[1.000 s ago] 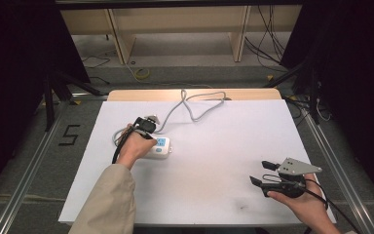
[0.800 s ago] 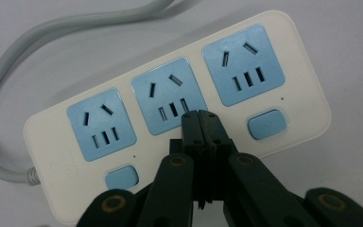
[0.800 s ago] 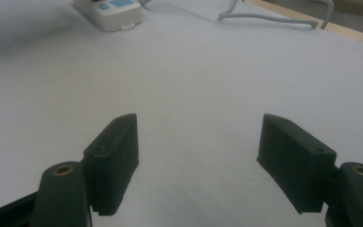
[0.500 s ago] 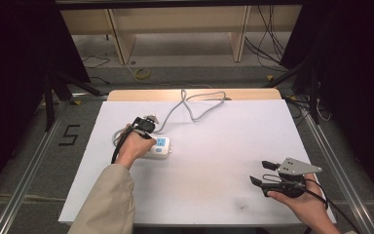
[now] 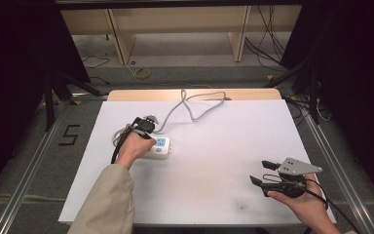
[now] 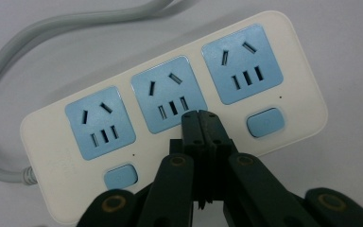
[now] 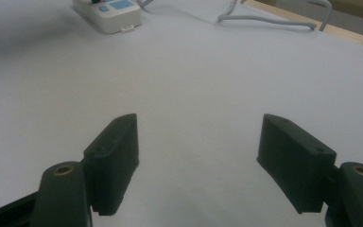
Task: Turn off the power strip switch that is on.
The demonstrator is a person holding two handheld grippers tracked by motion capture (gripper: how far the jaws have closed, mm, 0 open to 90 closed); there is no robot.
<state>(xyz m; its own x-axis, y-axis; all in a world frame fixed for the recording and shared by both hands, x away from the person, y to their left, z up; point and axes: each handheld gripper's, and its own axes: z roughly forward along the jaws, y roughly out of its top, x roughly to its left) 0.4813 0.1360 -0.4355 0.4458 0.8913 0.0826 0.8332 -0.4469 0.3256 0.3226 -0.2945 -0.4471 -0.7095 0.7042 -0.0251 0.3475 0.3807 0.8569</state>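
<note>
Change since the earlier frames: nothing has shifted; both hands, both tools and the power strip lie where they lay a second ago.
Left hand-held gripper [image 6: 202, 118]: jaws pressed together with nothing between them. In the left gripper view the joined tips sit at the lower edge of the middle socket face; whether they touch the plastic or hover just over it cannot be told. In the high view the left hand-held gripper [image 5: 145, 126] is tilted down over the strip, with the left hand [image 5: 132, 147] around its body.
Right hand-held gripper [image 7: 198, 161]: jaws spread wide, empty, over bare white surface. In the high view the right hand-held gripper [image 5: 263, 171] is near the tabletop's near right corner, well apart from the strip, with the grey three-cornered plate [image 5: 299, 167] on top and the right hand [image 5: 304, 202] under it.
Power strip: a white plastic rounded-rectangle power strip [image 6: 170, 113] with three pale blue socket faces in a row and two pale blue rounded buttons [image 6: 264, 123] along its near edge.
Where it lies: flat on the white tabletop [image 5: 224, 161], left of centre, partly under the left hand in the high view [image 5: 159, 146]; far off at the top left in the right gripper view [image 7: 108, 13].
Cable: a grey round cable [image 5: 195, 105] leaves the strip's end and loops toward the far edge of the tabletop.
Sleeve: a beige sleeve [image 5: 107, 204] covers the left forearm.
</note>
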